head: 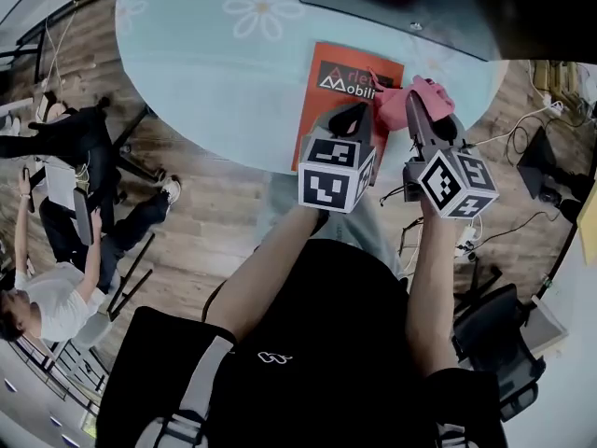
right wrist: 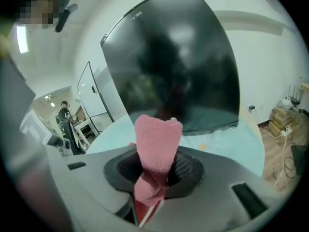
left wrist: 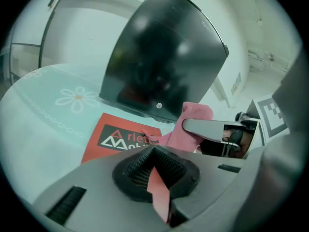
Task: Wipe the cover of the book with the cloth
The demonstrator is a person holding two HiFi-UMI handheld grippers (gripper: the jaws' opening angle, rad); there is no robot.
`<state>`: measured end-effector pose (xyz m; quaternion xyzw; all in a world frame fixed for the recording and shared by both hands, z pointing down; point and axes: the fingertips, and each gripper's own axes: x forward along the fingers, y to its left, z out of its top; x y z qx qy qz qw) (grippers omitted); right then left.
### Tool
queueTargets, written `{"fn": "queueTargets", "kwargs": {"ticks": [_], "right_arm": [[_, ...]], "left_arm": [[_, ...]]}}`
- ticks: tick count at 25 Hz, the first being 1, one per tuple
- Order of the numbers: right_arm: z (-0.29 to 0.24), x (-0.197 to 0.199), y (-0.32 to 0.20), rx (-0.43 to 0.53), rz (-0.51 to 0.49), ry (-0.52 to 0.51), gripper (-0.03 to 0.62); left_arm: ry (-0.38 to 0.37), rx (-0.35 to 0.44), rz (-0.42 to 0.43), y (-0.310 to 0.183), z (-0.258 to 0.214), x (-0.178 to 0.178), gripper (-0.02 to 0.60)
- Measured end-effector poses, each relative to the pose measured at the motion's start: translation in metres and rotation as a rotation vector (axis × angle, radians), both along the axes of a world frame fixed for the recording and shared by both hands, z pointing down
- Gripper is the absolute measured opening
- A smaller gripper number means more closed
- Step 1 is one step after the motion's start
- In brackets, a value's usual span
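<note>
Now the right hand-held gripper point(head: 416, 112) clamps the pink cloth point(head: 403, 101) over the orange book point(head: 338, 87). The book lies at the desk's point(head: 215, 82) near edge, its edge pinched by the left hand-held gripper point(head: 352, 118).

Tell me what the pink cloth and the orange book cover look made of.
The pink fuzzy cloth is likely terry or microfibre: matt, with a nubbly looped pile. The orange book cover is probably coated card or paper: smooth and flat, with printed lettering. Looks alone can't confirm either.
</note>
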<state>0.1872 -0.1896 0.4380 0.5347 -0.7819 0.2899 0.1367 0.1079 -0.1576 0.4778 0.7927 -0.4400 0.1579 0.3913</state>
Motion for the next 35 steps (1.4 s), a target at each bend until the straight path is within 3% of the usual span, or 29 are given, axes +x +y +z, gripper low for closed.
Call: {"fn": "queueTargets", "kwargs": {"ticks": [9,19,26,35], "right_arm": [[-0.027,-0.079,-0.001,0.050,-0.188,-0.083,0.104],[-0.004,-0.160,0.004,-0.011,-0.376,-0.122,0.104],[0.023,-0.183,0.024,-0.072,-0.440,-0.066,0.104],[0.046,-0.167,0.030,-0.107,-0.456,0.031,0.104]], "left_arm": [[-0.003,0.004,-0.242,0.005,0.000,-0.081,0.014],[-0.044,0.002,-0.380,0.015,0.001,-0.140,0.014],[-0.090,-0.025,-0.355,0.033,0.009,-0.152,0.014],[-0.183,-0.049,-0.184,0.038,0.020,-0.109,0.014]]}}
